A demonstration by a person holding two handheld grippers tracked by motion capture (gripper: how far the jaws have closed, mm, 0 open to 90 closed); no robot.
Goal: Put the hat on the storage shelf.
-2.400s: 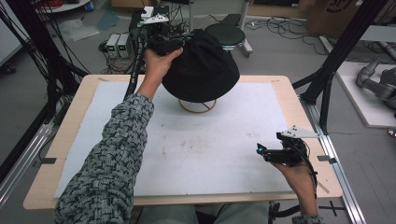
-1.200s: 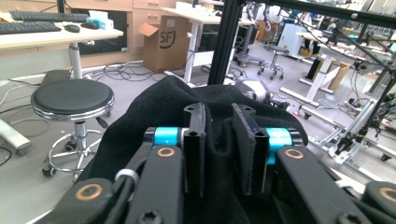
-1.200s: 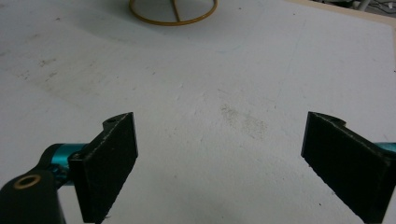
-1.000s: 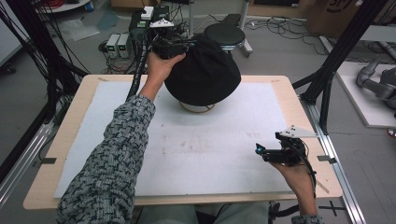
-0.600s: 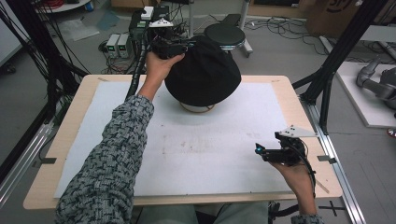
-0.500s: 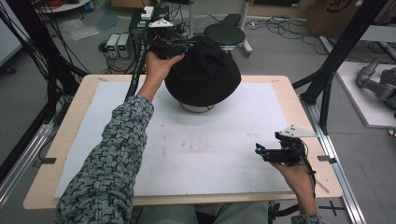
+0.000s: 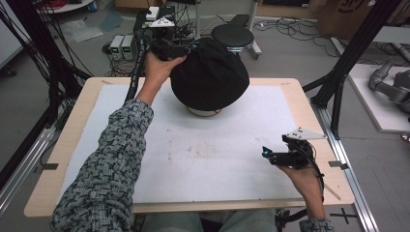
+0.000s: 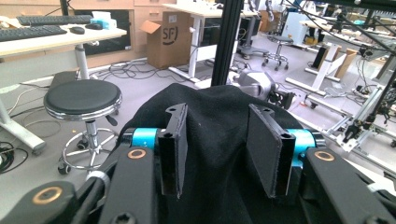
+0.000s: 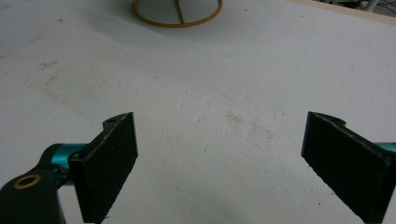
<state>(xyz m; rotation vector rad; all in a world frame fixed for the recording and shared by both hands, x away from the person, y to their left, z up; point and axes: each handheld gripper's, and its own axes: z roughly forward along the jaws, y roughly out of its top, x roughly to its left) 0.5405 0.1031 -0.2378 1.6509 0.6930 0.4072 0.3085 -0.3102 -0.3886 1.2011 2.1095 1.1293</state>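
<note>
Clearly the hat (image 7: 209, 77) is soft, light cloth, draped on a stand (image 7: 205, 112); left gripper (image 8: 219, 140) jaws, just opening, straddle its crown unpressed; right gripper (image 9: 233, 163) gapes empty; pinch a fold.

- One black hat (image 7: 209, 76) on my table (image 7: 63, 159).
- One gold wire stand (image 9: 177, 13) under it.
- Two grippers in my hands: my left gripper (image 8: 219, 144) and my right gripper (image 9: 238, 168).
- One white mat (image 7: 217, 159).
- One round black stool (image 8: 82, 97) on the floor beyond.
- One cardboard box (image 8: 168, 37) farther back.
</note>
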